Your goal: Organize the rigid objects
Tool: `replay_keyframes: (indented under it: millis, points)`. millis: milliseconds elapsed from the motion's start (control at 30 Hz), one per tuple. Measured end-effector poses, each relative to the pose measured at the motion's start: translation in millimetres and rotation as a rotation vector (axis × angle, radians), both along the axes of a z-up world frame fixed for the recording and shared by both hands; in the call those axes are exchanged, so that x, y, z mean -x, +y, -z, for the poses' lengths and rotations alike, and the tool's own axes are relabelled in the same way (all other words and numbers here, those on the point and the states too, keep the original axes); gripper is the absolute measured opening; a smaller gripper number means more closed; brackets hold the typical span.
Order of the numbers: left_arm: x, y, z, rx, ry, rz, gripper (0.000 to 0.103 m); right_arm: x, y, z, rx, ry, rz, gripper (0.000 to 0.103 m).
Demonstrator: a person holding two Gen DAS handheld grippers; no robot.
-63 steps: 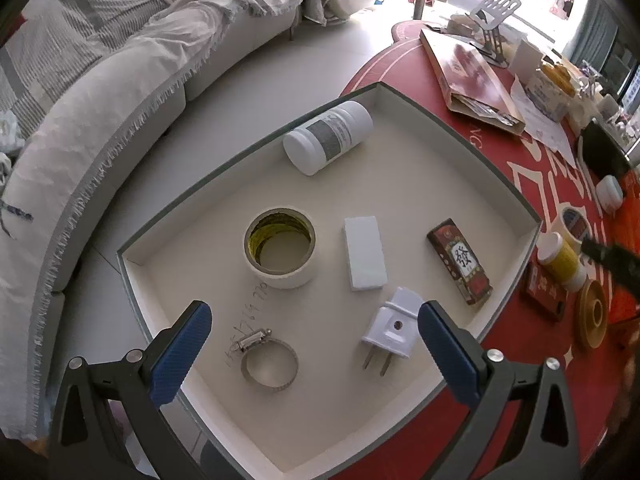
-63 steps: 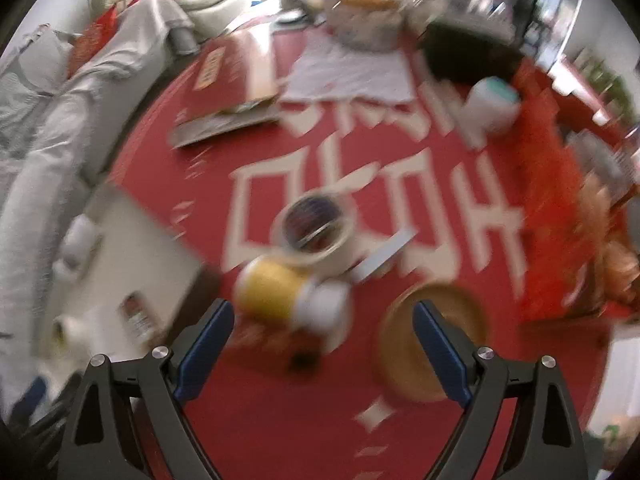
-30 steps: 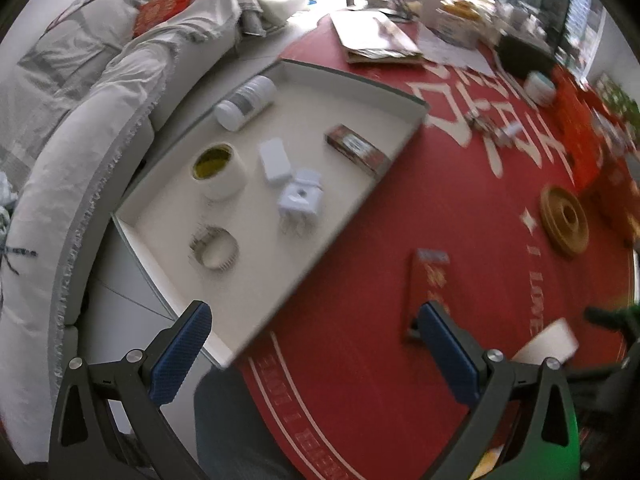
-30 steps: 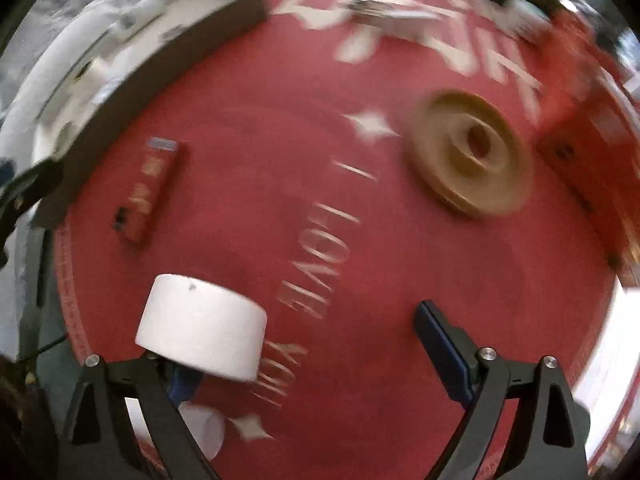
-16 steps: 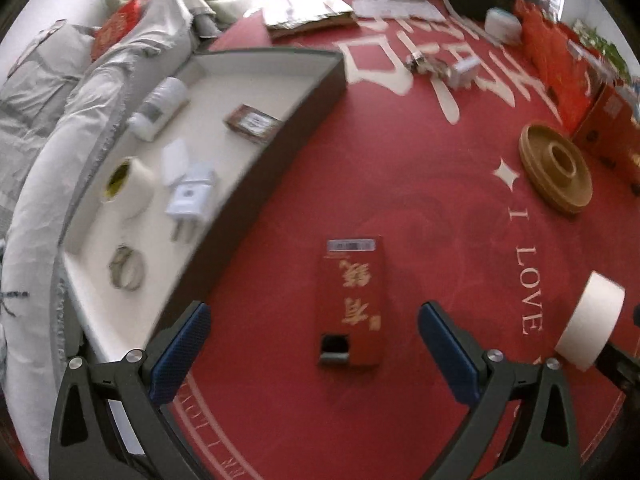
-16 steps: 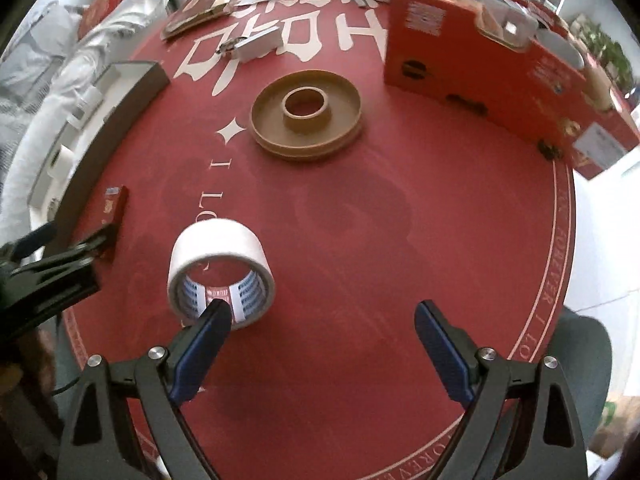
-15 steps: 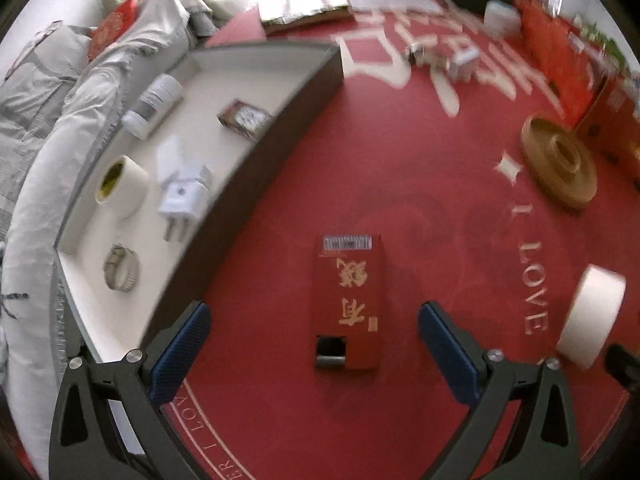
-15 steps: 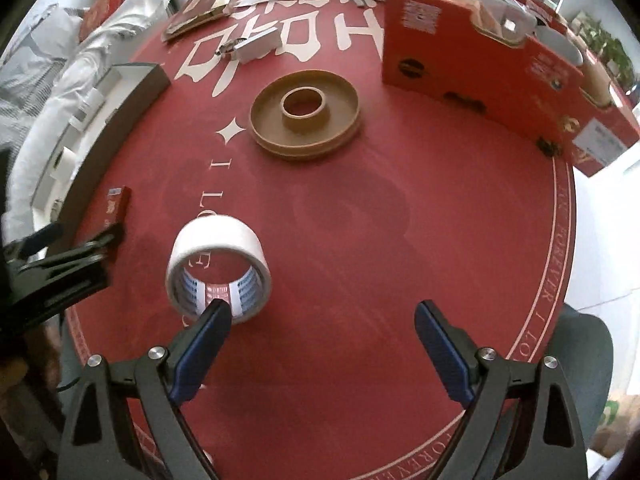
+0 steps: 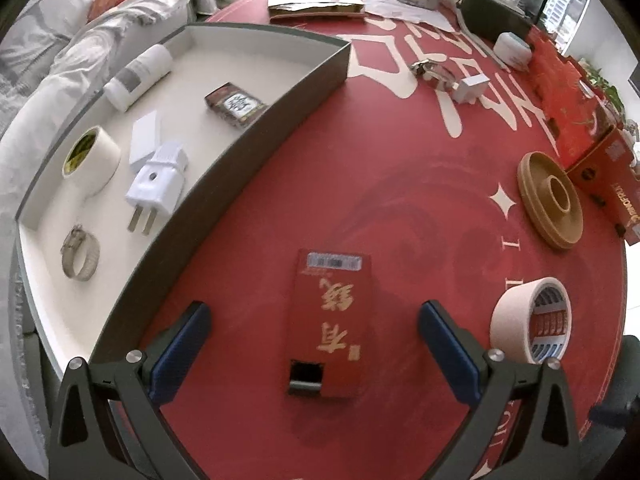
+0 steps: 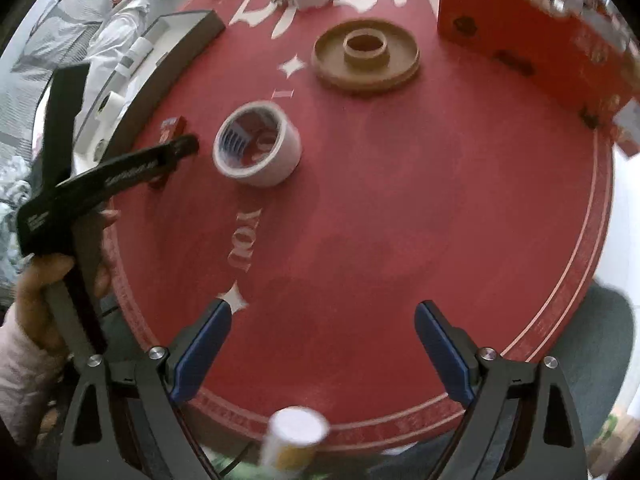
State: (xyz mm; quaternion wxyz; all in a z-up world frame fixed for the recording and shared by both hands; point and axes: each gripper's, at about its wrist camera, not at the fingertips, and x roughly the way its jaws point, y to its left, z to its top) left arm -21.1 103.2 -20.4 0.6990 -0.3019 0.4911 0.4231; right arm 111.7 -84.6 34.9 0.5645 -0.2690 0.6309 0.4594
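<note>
From the left wrist, one red packet (image 9: 332, 320) with gold characters lies flat on the red desk (image 9: 400, 184), long axis pointing away, between the wide-open, empty fingers of the left gripper (image 9: 314, 344); the tray (image 9: 256, 128) holds six things. From the right wrist, one tape roll (image 10: 258, 148) lies on the desk; the right gripper (image 10: 320, 348) fingers are spread and empty.

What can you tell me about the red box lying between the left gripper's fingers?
The red box is a flat, slim rectangular pack, apparently cardboard, with gold Chinese characters, a white barcode label at its far end and a small dark cutout at its near end. It lies flat on the red tablecloth, outside the tray, lengthwise between the open left gripper fingers, which do not touch it.
</note>
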Motion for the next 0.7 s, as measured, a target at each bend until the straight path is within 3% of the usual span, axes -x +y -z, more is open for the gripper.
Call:
replay_keyframes:
  millis: [167,233,333,367,533,700]
  points:
    - [-7,-11,-3,0.008,0.006,0.019,0.101,5,-14,2,0.076,0.11,-0.025,0.094]
    - [-10,-17,-7,0.005,0.001,0.054,0.092,7,-22,6,0.117,0.125,-0.034,0.094]
    - [-15,-30,-14,-0.013,-0.01,0.123,0.058,9,-33,14,0.183,0.147,-0.031,0.094]
    - [-15,-34,-17,-0.018,-0.016,0.145,0.039,9,-37,16,0.198,0.157,-0.024,0.094]
    - [-8,-42,-17,-0.02,-0.026,0.132,0.038,12,-47,32,0.284,0.227,-0.022,0.094]
    - [-9,-42,-16,-0.027,-0.03,0.132,0.038,28,-42,30,0.329,0.137,-0.166,0.094]
